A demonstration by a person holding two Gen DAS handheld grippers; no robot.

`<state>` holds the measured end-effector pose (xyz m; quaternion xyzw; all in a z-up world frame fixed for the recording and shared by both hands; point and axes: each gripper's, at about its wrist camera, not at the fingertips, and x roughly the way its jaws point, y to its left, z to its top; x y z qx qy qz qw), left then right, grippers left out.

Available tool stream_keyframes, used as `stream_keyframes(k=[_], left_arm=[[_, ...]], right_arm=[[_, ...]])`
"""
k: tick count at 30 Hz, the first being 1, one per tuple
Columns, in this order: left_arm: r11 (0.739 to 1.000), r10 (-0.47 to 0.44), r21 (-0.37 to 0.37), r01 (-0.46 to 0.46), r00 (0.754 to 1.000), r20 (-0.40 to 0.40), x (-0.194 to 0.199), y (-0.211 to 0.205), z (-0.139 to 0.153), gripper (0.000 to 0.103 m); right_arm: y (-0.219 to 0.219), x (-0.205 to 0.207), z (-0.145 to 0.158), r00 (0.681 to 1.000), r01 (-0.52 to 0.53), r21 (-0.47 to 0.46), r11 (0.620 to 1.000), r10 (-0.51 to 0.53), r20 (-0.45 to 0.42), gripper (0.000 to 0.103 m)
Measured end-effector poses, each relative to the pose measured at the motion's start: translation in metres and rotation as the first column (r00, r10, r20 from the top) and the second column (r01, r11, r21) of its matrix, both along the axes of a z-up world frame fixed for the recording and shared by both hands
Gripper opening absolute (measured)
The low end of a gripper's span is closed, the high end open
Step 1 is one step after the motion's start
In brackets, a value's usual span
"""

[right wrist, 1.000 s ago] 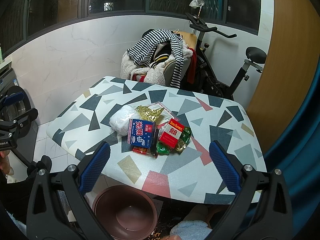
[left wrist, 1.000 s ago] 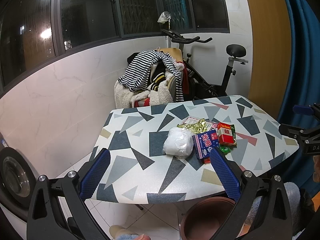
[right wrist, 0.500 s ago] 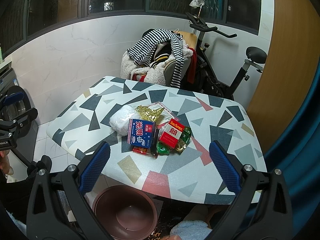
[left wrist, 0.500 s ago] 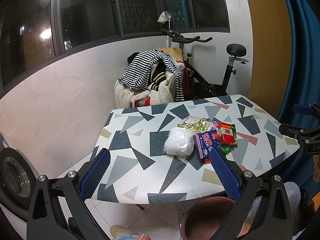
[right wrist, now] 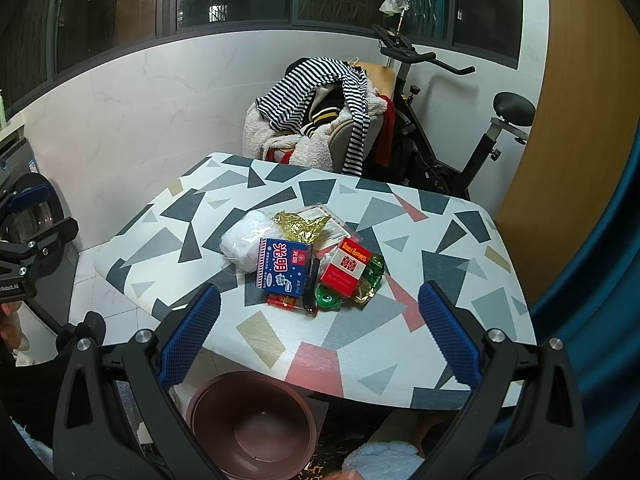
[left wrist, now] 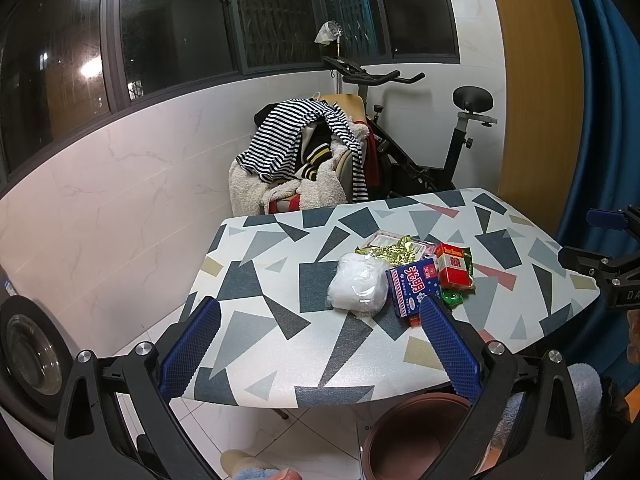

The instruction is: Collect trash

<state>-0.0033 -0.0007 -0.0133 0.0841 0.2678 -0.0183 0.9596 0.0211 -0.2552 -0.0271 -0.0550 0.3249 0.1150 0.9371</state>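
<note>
A pile of trash lies on the patterned table (left wrist: 280,332): a white crumpled bag (left wrist: 358,288), a blue box (left wrist: 412,286), a red box (left wrist: 452,268), gold foil (left wrist: 390,250) and a green wrapper (left wrist: 452,299). It also shows in the right wrist view: white bag (right wrist: 244,242), blue box (right wrist: 284,266), red box (right wrist: 346,268), gold foil (right wrist: 302,226). A brown bin (right wrist: 252,426) stands on the floor below the table's near edge (left wrist: 412,436). My left gripper (left wrist: 320,344) and right gripper (right wrist: 320,340) are both open, empty, short of the table.
A chair piled with striped clothes (left wrist: 304,148) and an exercise bike (left wrist: 420,136) stand behind the table. A washing machine (left wrist: 28,356) is at the left. A blue curtain (left wrist: 600,120) hangs at the right. Table (right wrist: 400,320).
</note>
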Motion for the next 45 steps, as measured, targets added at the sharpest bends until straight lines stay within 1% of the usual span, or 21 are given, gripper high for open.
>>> stream_keyframes(k=[3,5,7,9,11,12,13,15,16,17,19,21,24,27,33,35,41,44,45], left_arm=[[1.000,-0.001,-0.015,0.001,1.000,-0.005,0.001,0.001,0.000,0.098],[0.997,-0.024,-0.070,0.022,0.999,-0.028,0.004,0.007,-0.005,0.098],[0.993,-0.023,-0.115,0.017,0.998,-0.054,0.007,0.012,-0.011,0.098],[0.990,-0.023,-0.139,0.015,0.998,-0.058,0.010,0.017,-0.016,0.097],[0.992,-0.009,-0.126,0.003,0.999,-0.041,0.012,0.021,-0.020,0.097],[0.993,-0.007,-0.118,0.002,0.999,-0.038,0.013,0.022,-0.025,0.097],[0.992,-0.014,-0.124,0.010,0.999,-0.038,0.016,0.023,-0.026,0.097],[0.986,-0.044,-0.165,0.038,0.999,-0.031,0.018,0.027,-0.033,0.097],[0.984,-0.048,-0.170,0.043,0.998,-0.029,0.019,0.027,-0.035,0.097],[0.986,-0.042,-0.164,0.037,0.999,-0.029,0.021,0.028,-0.039,0.097],[0.991,-0.027,-0.131,0.023,0.999,-0.028,0.025,0.027,-0.046,0.098],[0.992,-0.032,-0.120,0.027,0.999,-0.040,0.030,0.028,-0.055,0.098],[0.987,-0.065,-0.156,0.049,0.993,-0.098,0.041,0.032,-0.069,0.098],[0.988,-0.049,-0.153,0.031,0.991,-0.121,0.050,0.036,-0.079,0.098],[0.991,0.006,-0.132,-0.021,0.993,-0.116,0.065,0.049,-0.093,0.097],[0.990,0.038,-0.128,-0.053,0.992,-0.117,0.070,0.058,-0.098,0.098],[0.978,0.112,-0.156,-0.135,0.982,-0.150,0.082,0.082,-0.111,0.097],[0.973,0.142,-0.158,-0.169,0.975,-0.168,0.086,0.090,-0.117,0.097],[0.972,0.145,-0.159,-0.172,0.975,-0.171,0.087,0.091,-0.118,0.097]], right_arm=[[0.000,0.000,0.001,1.000,0.000,0.008,1.000,0.000,0.001,0.097],[-0.004,0.001,-0.002,1.000,0.002,0.025,1.000,-0.002,-0.002,0.097],[-0.010,0.002,-0.007,1.000,0.013,0.048,0.999,-0.013,-0.003,0.098],[-0.013,0.006,-0.009,1.000,0.022,0.056,0.998,-0.023,0.002,0.098],[-0.018,0.006,-0.014,0.999,0.024,0.076,0.997,-0.026,0.020,0.098],[-0.013,0.008,-0.019,0.999,0.020,0.086,0.996,-0.022,0.024,0.098],[-0.013,0.008,-0.020,0.999,0.017,0.090,0.996,-0.020,0.025,0.098],[-0.013,0.012,-0.027,1.000,0.016,0.100,0.995,-0.018,0.018,0.098],[-0.013,0.014,-0.032,1.000,0.014,0.103,0.995,-0.016,0.013,0.098],[-0.012,0.015,-0.034,1.000,0.013,0.103,0.995,-0.014,0.008,0.098],[-0.010,0.023,-0.044,1.000,0.007,0.107,0.994,-0.004,-0.029,0.097],[-0.005,0.031,-0.055,0.998,0.005,0.098,0.995,0.001,-0.062,0.097],[0.004,0.044,-0.072,0.997,0.014,0.058,0.998,-0.010,-0.072,0.097],[0.014,0.061,-0.088,0.996,0.013,0.048,0.999,-0.009,-0.083,0.097],[0.042,0.102,-0.123,0.995,-0.008,0.050,0.999,0.013,-0.099,0.097],[0.053,0.118,-0.135,0.994,-0.018,0.051,0.999,0.023,-0.104,0.097],[0.083,0.158,-0.161,0.992,-0.002,0.019,1.000,0.004,-0.123,0.097],[0.096,0.176,-0.172,0.990,0.007,0.009,1.000,-0.005,-0.141,0.097],[0.099,0.182,-0.176,0.989,0.023,0.000,1.000,-0.023,-0.143,0.097]])
